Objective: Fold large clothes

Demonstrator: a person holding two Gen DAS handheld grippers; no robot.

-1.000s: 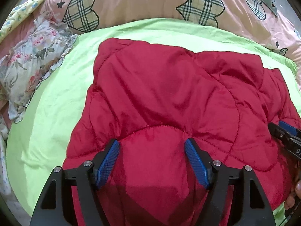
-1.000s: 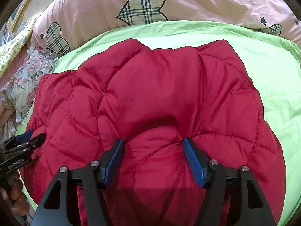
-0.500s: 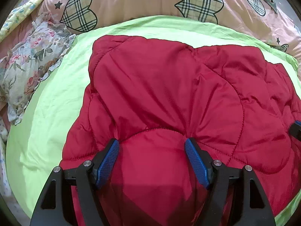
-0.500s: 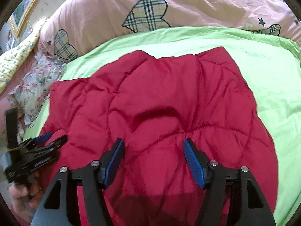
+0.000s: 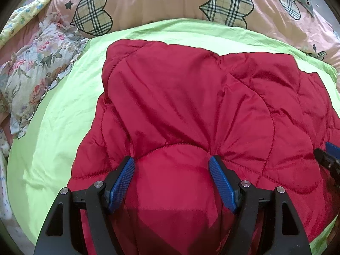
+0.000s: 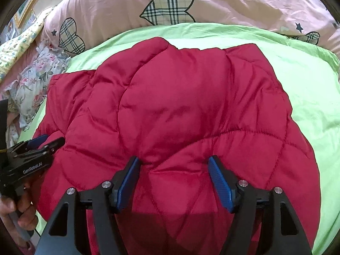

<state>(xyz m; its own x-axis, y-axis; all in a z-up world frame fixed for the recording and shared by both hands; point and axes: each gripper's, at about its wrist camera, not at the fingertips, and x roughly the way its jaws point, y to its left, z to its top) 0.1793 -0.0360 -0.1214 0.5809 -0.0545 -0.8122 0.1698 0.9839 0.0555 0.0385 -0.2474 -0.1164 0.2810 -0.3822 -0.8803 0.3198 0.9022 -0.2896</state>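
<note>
A red quilted jacket [image 5: 187, 106] lies spread on a green sheet [image 5: 53, 131]; it also fills the right wrist view [image 6: 180, 106]. My left gripper [image 5: 172, 161] is open, its blue pads resting on the jacket's near edge with a bulge of fabric between them. My right gripper [image 6: 174, 161] is open too, pads set the same way on the jacket's near part. The left gripper shows at the left of the right wrist view [image 6: 42, 142]; the right gripper's tip shows at the right edge of the left wrist view [image 5: 329, 157].
A pink quilt with plaid hearts [image 5: 170, 6] lies bunched behind the sheet. A floral cloth [image 5: 31, 74] lies at the left, also seen in the right wrist view [image 6: 31, 85]. A hand [image 6: 19, 212] holds the left gripper.
Both grippers pulled back slightly then eased forward again; they stay open on the jacket. The jacket's near edge shows small shifts in its folds.
</note>
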